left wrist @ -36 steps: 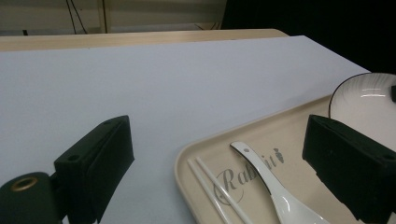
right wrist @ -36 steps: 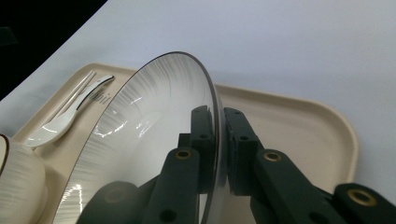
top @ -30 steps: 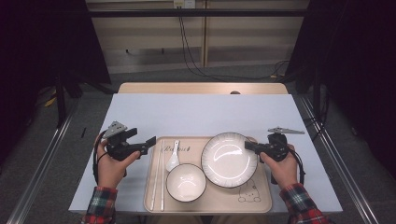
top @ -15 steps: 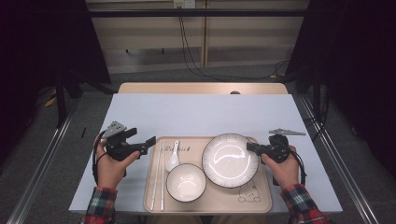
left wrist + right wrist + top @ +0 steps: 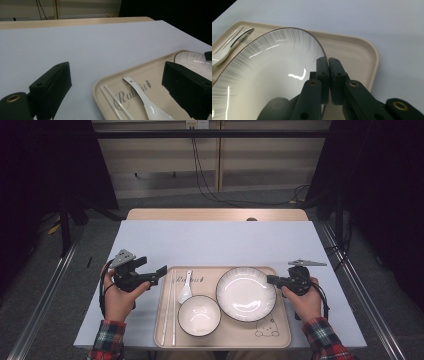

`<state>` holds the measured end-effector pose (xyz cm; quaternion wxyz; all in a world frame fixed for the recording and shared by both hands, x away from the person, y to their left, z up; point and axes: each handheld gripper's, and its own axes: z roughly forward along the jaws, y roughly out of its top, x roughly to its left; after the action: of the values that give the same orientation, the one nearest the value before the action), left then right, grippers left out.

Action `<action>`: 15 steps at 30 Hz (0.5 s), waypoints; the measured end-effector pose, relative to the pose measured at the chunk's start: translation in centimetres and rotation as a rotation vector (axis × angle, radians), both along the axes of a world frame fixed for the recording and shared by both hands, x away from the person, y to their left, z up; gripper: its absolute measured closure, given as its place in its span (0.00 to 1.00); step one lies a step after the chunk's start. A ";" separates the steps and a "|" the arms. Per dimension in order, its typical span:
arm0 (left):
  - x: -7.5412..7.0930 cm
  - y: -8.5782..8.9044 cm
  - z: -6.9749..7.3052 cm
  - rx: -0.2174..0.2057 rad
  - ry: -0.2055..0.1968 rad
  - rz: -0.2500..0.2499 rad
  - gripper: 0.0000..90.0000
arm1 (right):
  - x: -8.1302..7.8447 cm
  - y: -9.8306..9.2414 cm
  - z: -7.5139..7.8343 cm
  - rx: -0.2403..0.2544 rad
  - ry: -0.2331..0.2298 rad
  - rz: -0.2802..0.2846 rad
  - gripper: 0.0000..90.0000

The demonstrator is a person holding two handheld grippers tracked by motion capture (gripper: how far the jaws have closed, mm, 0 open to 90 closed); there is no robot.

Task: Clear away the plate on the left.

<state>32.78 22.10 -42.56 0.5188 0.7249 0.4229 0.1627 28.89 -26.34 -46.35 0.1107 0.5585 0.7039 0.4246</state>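
The right gripper (image 5: 272, 280) is pinching the right rim of the white plate (image 5: 246, 294); in the right gripper view its jaws are pressing together on the thin edge (image 5: 322, 56). The plate is sitting in the beige tray (image 5: 280, 330), at the right side of it, just beside the bowl (image 5: 199, 315). The left gripper (image 5: 161, 270) is hovering at the left edge of the tray, with its jaws standing wide apart and holding nothing. The spoon (image 5: 142, 100) and chopsticks (image 5: 113, 102) are lying in the tray in front of it.
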 end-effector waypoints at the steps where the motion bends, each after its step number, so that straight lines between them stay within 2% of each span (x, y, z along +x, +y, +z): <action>1: 0.0 0.0 0.0 0.001 0.000 0.000 0.10 | 0.0 0.0 0.0 -0.005 0.000 0.001 0.99; 4: 0.0 0.1 0.0 -0.001 0.000 -0.003 0.10 | 0.0 0.0 0.2 0.003 -0.023 -0.007 0.98; 7: 0.0 0.1 0.0 0.001 0.000 0.000 0.10 | -0.1 -0.2 0.4 0.004 -0.051 -0.017 0.90; 10: 0.0 0.1 0.0 -0.002 -0.002 -0.003 0.10 | -0.2 -0.5 0.7 0.011 -0.086 -0.023 0.78; 12: 0.0 0.2 0.1 -0.002 -0.003 -0.001 0.10 | -0.3 -0.6 0.9 0.021 -0.106 -0.023 0.73; 15: 0.0 0.3 0.2 -0.004 -0.005 0.005 0.10 | -0.5 -1.1 1.4 0.039 -0.144 -0.001 0.63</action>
<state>32.74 22.37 -42.39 0.5208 0.7224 0.4239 0.1650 28.38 -27.48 -45.00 0.1505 0.5291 0.6854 0.4770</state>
